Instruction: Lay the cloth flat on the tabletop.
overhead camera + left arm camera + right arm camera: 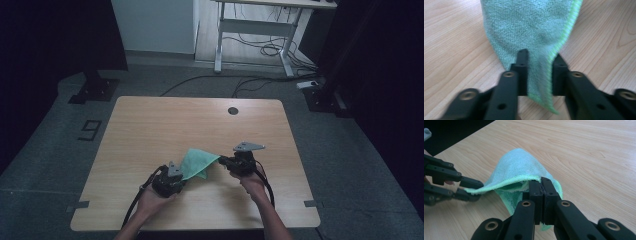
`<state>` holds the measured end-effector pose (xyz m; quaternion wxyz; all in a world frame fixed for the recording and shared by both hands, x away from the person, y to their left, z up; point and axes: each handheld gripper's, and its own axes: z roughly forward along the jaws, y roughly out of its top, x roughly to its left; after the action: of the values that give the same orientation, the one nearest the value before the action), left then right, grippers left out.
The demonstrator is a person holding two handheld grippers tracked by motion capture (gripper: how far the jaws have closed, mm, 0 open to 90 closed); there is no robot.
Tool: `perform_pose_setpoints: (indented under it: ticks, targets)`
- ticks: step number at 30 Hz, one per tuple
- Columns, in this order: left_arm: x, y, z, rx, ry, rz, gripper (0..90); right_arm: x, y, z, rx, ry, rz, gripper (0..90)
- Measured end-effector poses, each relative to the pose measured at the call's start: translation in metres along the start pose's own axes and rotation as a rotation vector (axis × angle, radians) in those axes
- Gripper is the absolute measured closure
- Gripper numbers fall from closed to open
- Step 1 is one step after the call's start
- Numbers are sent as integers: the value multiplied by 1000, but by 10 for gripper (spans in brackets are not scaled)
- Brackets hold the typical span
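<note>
A green cloth hangs stretched between both grippers just over the wooden table. My left gripper comes in from the lower left. In the left gripper view its jaws hold a bunched strip of the cloth, which fills the gap between them, with its bright green hem against the right jaw. My right gripper is shut on the cloth's opposite corner. In the right gripper view its jaws meet on the cloth, and the left gripper pinches the hem farther left.
A round cable hole sits near the table's far edge. On the floor beyond are a white desk frame with loose cables, and black stand bases at left and right.
</note>
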<state>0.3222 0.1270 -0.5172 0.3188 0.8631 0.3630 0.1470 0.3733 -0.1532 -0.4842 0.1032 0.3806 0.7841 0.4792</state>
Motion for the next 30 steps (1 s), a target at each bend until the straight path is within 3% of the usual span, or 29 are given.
perform_pose_setpoints:
  ticks: [3, 8, 15, 20, 30]
  targets:
    - [4, 2, -5, -19, -6, 1, 858, -1, 0, -2, -2, -6, 1, 888]
    - [15, 11, -15, -49, -10, -12, 875, -3, 1, -6, -14, -5, 2, 888]
    - [35, 45, -37, -110, 12, -18, 879, -3, 19, -18, -48, -23, -13, 888]
    - [40, 55, -45, -146, -7, -34, 879, -1, 31, -29, -85, -27, -30, 888]
    - [49, 66, -49, -199, -54, -72, 880, -2, 37, -36, -106, -37, -35, 887]
